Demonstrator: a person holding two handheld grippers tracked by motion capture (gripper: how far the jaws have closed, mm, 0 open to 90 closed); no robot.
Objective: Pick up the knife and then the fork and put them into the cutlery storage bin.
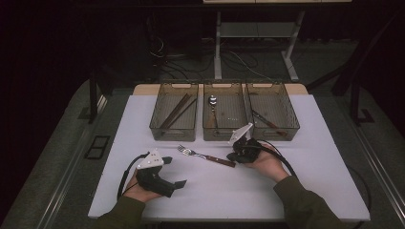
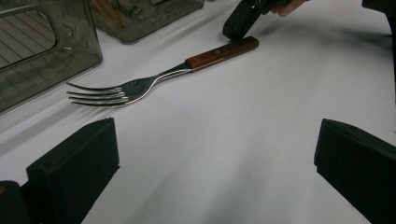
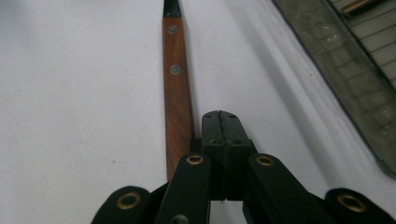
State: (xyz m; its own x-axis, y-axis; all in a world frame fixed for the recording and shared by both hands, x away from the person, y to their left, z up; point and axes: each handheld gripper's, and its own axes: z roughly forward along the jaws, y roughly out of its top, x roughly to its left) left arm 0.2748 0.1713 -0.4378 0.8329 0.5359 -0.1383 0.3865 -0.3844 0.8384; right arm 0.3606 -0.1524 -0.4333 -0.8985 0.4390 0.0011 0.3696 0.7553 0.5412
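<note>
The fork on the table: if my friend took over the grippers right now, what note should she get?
Left gripper: open, holding nothing, resting near the table's front edge.
Right gripper: shut on nothing, jaws pressed together beside the fork's wooden handle end.
The fork lies flat on the table in front of three bins: left bin has chopsticks, middle bin a spoon, right bin what looks like a knife.
Done: nothing with the fork yet.
Left: probably pick it up and bin it.

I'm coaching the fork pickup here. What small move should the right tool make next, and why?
Probably open the right tool and shift it sideways over the fork's wooden handle. Its jaws are pressed shut with nothing between them, and they sit beside the handle's end rather than around it. The fork lies flat on the white table.
</note>
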